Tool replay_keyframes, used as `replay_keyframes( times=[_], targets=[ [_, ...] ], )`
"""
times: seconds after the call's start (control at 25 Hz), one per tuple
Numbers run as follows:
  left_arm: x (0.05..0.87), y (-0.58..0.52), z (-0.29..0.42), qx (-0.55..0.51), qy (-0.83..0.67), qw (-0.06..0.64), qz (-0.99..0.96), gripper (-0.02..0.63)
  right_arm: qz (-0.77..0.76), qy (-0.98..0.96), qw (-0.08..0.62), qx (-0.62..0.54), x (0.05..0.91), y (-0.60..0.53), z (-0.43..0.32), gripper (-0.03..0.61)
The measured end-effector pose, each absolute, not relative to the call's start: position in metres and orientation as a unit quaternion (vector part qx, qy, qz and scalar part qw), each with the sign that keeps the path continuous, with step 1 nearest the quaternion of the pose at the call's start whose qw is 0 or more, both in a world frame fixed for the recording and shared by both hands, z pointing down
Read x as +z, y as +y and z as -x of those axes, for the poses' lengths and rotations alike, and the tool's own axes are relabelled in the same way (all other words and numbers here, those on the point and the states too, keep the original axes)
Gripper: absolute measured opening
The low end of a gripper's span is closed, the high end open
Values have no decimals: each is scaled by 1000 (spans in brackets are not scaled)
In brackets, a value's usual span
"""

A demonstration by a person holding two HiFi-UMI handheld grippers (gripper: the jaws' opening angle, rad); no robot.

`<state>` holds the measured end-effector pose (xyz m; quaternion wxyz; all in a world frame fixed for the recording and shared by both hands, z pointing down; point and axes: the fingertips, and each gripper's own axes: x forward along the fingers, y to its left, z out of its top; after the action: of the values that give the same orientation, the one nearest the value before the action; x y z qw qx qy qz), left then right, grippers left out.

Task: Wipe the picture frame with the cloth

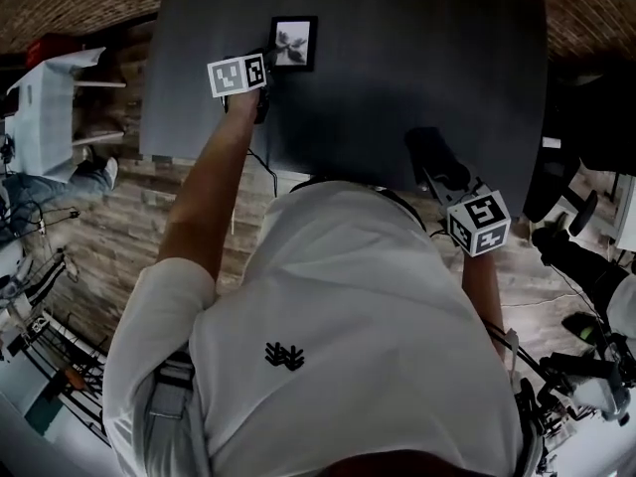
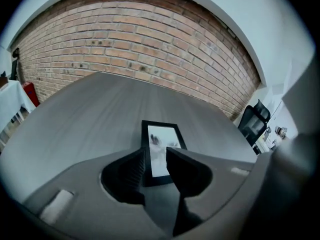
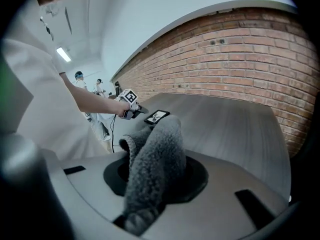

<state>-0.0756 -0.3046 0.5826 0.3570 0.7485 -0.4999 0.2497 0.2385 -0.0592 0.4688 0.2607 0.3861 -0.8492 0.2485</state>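
Frame (image 1: 295, 44), rectangular with a thin black border round a pale print, lies flat on the dark, matte, faintly grained counter (image 1: 397, 68), at about 11 o'clock in the head view. The left gripper (image 1: 264, 68) sits just beside it at its 8 o'clock. In the left gripper view its ribbed jaws stand apart, straddling the frame's near edge without pressing it. The cloth (image 3: 160, 149), grey, thick and fleecy, is bunched in a fold and clamped in the right gripper (image 3: 152, 181), well apart at the frame's 4 o'clock. A red brick wall (image 2: 140, 49) rises beyond the counter.
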Motion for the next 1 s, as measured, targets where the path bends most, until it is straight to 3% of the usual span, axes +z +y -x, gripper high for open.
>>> replay_keyframes(
  times=[0.36,0.6,0.76,1.0],
  targets=[
    [627,-331,105,283,-480,354,-751,120,-417,-819,288,271,469,-58,-189,91],
    [631,-329,95,275,-476,349,-759,120,-429,-808,293,279,472,-53,-188,91],
    [630,-327,82,282,-467,341,-766,84,-430,-806,295,279,472,-55,-183,91],
    [632,-309,64,268,-448,366,-770,75,-433,-807,296,271,471,-58,-186,91]
  ],
)
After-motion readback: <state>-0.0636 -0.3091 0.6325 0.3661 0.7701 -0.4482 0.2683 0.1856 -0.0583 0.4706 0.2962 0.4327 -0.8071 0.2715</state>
